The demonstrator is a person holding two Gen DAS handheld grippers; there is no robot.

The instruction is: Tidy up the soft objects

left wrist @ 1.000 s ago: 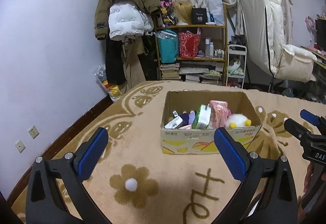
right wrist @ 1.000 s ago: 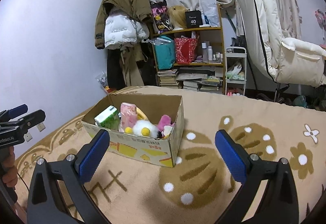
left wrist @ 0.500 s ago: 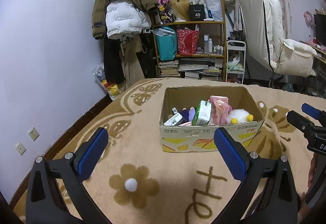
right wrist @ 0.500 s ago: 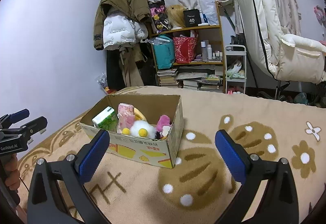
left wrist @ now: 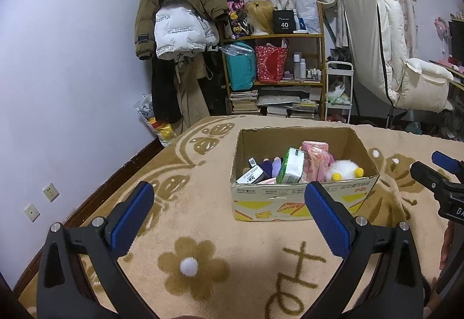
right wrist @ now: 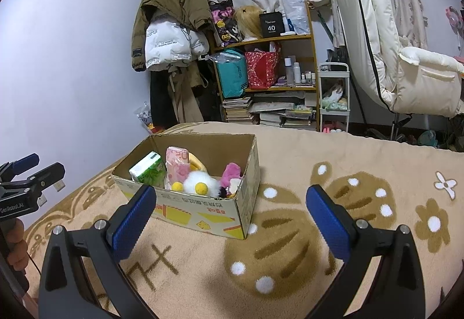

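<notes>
An open cardboard box [left wrist: 295,204] [right wrist: 200,211] stands on the beige patterned blanket. It holds a green tissue pack [left wrist: 291,166] [right wrist: 146,171], a pink wrapped pack [left wrist: 314,156] [right wrist: 177,163], a white plush with yellow feet [left wrist: 345,169] [right wrist: 198,184], a pink plush [right wrist: 232,171] and a purple item [left wrist: 271,166]. My left gripper [left wrist: 229,208] is open and empty, in front of the box. My right gripper [right wrist: 230,210] is open and empty, near the box's front right corner. Each gripper shows at the edge of the other's view [left wrist: 435,174] [right wrist: 29,171].
The blanket [right wrist: 362,168] has flower and paw patterns. Behind stand a wooden shelf [left wrist: 278,63] with bags and books, hanging jackets [left wrist: 179,11], a small white cart [left wrist: 339,89] and a white padded chair [left wrist: 388,57]. A wall runs along the left.
Both grippers have risen and drawn back slightly, so the box sits a little lower in both views. Nothing was picked up or released.
</notes>
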